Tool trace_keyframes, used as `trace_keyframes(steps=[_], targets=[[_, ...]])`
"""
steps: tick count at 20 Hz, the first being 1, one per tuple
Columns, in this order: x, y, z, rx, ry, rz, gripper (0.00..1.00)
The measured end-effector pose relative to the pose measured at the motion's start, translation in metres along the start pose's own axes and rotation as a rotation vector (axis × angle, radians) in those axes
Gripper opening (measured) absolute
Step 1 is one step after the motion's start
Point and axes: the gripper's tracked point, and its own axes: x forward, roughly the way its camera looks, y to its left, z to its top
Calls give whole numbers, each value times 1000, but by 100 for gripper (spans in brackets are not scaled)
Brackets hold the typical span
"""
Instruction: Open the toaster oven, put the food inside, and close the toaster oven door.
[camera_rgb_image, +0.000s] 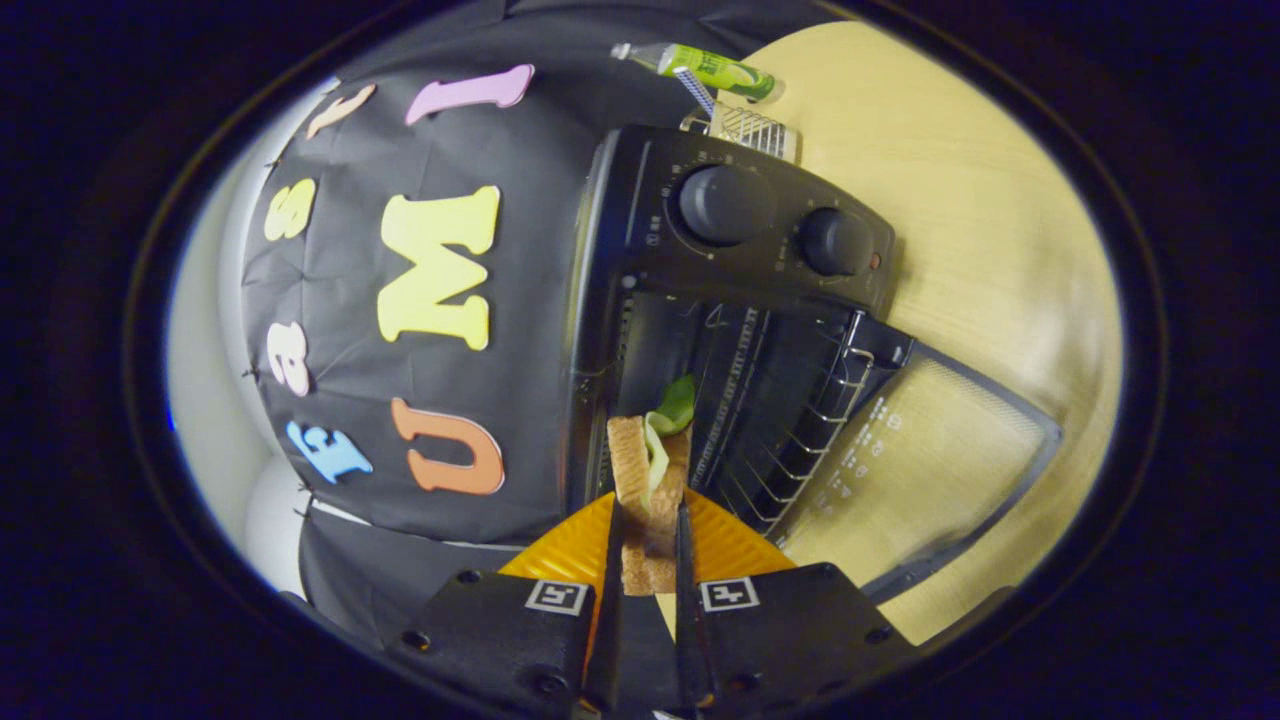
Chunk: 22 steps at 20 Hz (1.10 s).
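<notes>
Our gripper pinches a sandwich between both fingers, lettuce poking from its far end; we hold it at the mouth of the black toaster oven, whose glass door lies open on the wooden table.
</notes>
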Motion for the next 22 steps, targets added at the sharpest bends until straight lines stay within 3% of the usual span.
trace_keyframes(steps=[5,12,14,17,21,22], targets=[[43,-14,1,26,-68,-2,28],[58,-23,-8,-17,-68,-68,31],[57,-29,-6,-76,-66,-123,41],[49,-32,-8,-206,-56,-216,74],[30,-33,-16,-402,2,-337,94],[22,-29,-16,-444,7,-351,96]])
